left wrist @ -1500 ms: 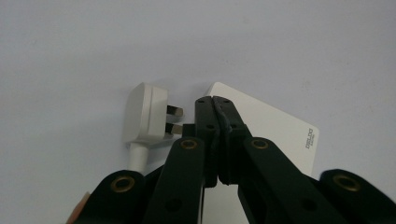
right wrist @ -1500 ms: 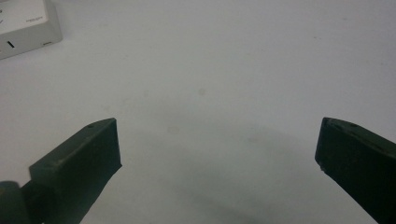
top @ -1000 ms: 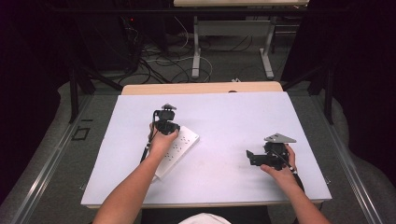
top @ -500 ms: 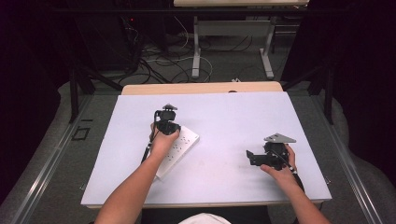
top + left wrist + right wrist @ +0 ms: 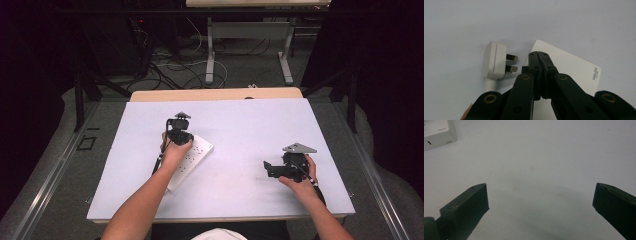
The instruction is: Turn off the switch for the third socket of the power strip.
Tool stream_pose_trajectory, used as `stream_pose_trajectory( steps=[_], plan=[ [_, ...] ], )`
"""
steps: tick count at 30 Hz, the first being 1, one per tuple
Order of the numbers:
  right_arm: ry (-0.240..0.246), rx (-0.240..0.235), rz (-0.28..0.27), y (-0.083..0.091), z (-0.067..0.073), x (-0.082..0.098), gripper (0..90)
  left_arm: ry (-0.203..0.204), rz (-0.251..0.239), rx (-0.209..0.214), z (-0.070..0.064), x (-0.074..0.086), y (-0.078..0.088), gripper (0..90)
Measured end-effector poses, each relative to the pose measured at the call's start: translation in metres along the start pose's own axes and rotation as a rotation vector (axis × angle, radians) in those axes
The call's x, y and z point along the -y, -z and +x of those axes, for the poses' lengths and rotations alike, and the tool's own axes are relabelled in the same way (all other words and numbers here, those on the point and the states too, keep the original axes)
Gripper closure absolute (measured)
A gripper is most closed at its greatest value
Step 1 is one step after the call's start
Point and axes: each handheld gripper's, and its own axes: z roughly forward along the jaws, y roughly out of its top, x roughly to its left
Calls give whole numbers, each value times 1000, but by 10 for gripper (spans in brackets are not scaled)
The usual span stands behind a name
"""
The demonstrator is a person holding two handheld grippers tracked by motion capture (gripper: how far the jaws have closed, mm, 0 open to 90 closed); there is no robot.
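A flat white plastic power strip point(image 5: 189, 161), rectangular with rounded corners, lies on the smooth white table point(image 5: 240, 125), left of centre. The left tongs point(image 5: 539, 56), matt black, are pressed fully together with nothing between them, their tips over the strip's end. Just beside them lies a glossy white plug point(image 5: 494, 60) with metal pins. The right tongs point(image 5: 540, 198) gape wide over bare table, well apart from the strip

A lab recording bay: a white-topped bench point(image 5: 240, 125) ringed by black curtains point(image 5: 385, 60), with loose cables point(image 5: 170, 65) and metal desk legs point(image 5: 210, 55) on grey carpet beyond.
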Motion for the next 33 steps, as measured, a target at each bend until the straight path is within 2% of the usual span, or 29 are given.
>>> stream_pose_trajectory(
  steps=[11,12,20,33],
  plan=[
    [0,0,0,0,1,0,0,-8,-1,-2,0,1,0,900],
    [0,0,0,0,1,0,0,1,-2,-4,-1,1,0,900],
    [4,1,-1,0,0,0,0,-14,-5,-9,0,2,-3,900],
    [3,2,-2,0,-1,0,0,-8,2,-5,-1,1,-2,899]
  ],
)
